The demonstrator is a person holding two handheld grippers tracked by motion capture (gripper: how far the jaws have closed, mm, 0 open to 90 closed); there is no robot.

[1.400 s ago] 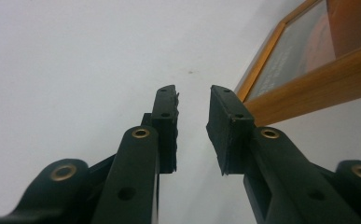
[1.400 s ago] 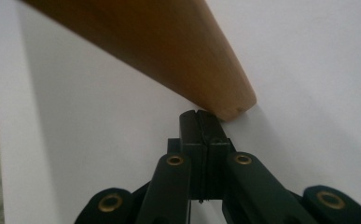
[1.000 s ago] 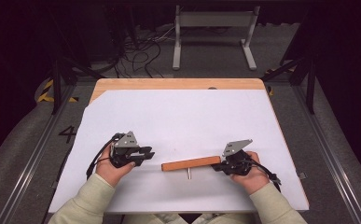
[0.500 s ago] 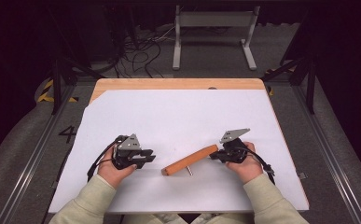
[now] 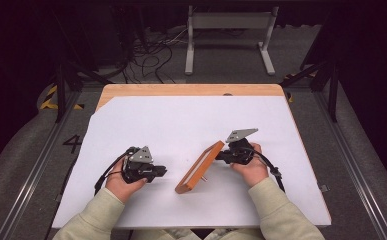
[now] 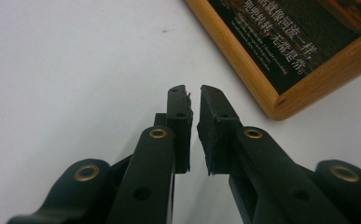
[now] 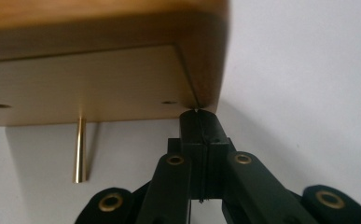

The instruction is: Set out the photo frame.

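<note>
A wooden picture frame [image 5: 199, 167] stands tilted on the white sheet, its long side running diagonally from near left to far right. The right gripper view looks at the frame's pale back [image 7: 99, 70] and at a brass peg [image 7: 80, 149] propping it. My right gripper [image 5: 221, 156] is at the frame's far right corner. Its jaws are shut tight, and its tips [image 7: 197, 112] touch that corner from below. My left gripper [image 5: 162, 171] rests left of the frame. A narrow gap shows between its jaws [image 6: 194, 91], with nothing in it. The frame's dark printed face [image 6: 281, 51] lies just beyond them.
A white sheet [image 5: 181, 120] covers most of the wooden table, whose bare edge [image 5: 191, 90] shows at the back. Beyond it are a dark floor with cables [image 5: 146, 50] and a metal stand [image 5: 228, 30]. A cable trails from each gripper.
The frame has swung from lying across the table to a diagonal and now leans so its face shows. My right gripper moved forward and left with it. The left gripper shifted slightly right.
</note>
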